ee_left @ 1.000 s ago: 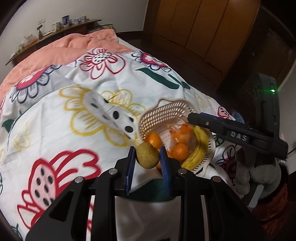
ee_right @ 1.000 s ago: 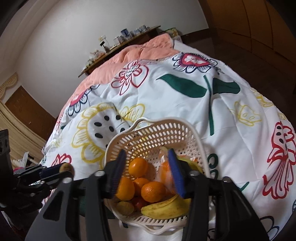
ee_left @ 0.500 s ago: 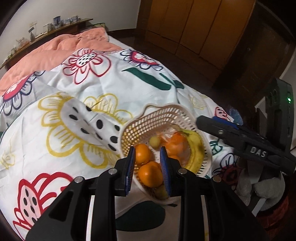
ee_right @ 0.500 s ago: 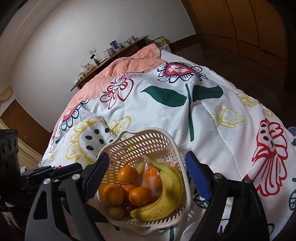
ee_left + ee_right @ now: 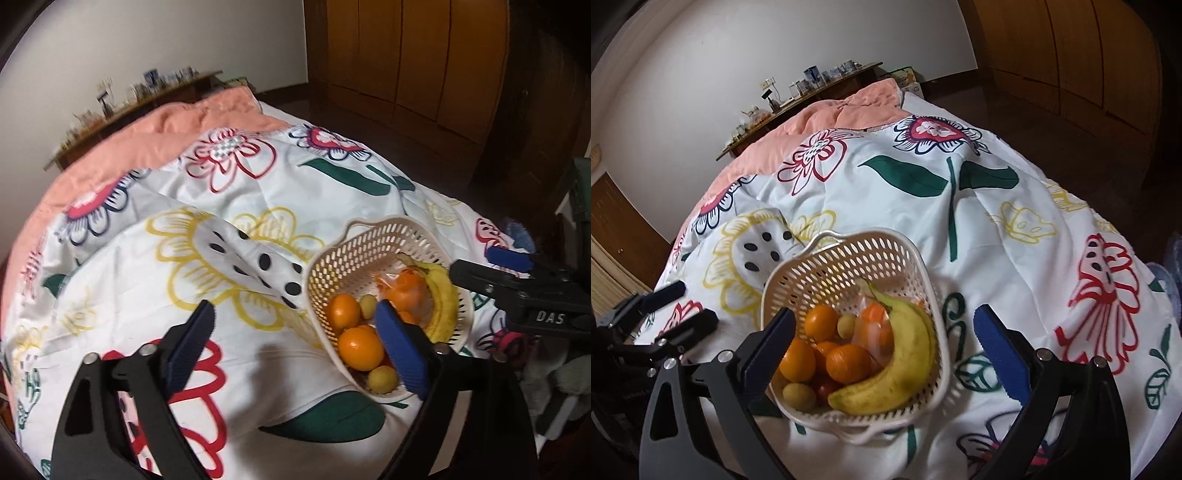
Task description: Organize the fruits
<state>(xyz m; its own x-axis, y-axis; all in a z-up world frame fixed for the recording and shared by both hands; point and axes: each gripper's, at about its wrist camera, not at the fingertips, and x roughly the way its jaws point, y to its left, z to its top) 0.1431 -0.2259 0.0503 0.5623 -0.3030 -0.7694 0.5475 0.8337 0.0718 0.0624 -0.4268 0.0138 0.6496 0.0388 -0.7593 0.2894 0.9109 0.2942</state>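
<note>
A cream plastic basket (image 5: 369, 229) (image 5: 849, 236) sits on the flowered bedspread. It holds a banana (image 5: 441, 299) (image 5: 905, 365), oranges (image 5: 361, 349) (image 5: 848, 363), a bagged orange fruit (image 5: 873, 332) and small yellow-green fruits (image 5: 382, 379) (image 5: 799, 395). My left gripper (image 5: 295, 345) hangs over the basket's near-left rim. Its jaws are opening and grip nothing. My right gripper (image 5: 884, 352) hovers above the basket, its jaws opening wide either side of the fruit and touching none. Each gripper shows in the other's view: the right (image 5: 480, 266) and the left (image 5: 689, 306).
The bedspread (image 5: 258, 192) covers the whole bed, with a pink blanket (image 5: 166, 129) at the far end. A shelf of small items (image 5: 812, 88) runs along the white wall. Wooden wardrobe doors (image 5: 406, 55) stand to the right, beyond dark floor. Grey clutter (image 5: 565, 380) lies beside the bed's near corner.
My left gripper carried a brownish-green fruit over the basket, then showed shut and empty, and has now sprung open. My right gripper's jaws widened and drew back from the fruit; the banana shifted.
</note>
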